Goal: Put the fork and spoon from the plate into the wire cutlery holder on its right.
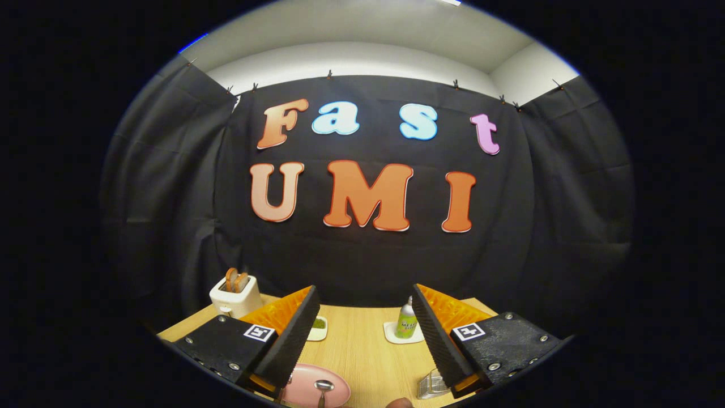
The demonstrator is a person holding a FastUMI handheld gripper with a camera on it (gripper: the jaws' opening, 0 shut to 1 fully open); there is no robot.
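A pink plate (306, 382) lies on the wooden table low between my fingers, nearer the left one. A metal spoon (324, 387) rests on it, bowl up; the fork is hidden, perhaps behind the left finger. The wire cutlery holder (431, 384) stands to the plate's right, partly behind the right finger. My gripper (365, 306) is open, raised above the table, with nothing between its fingers.
A white toaster (235, 297) with two bread slices stands at the back left. A small white dish (318, 328) with something green sits behind the left finger. A green bottle (406, 320) stands on a white coaster at the back. Bare wood lies between the fingers.
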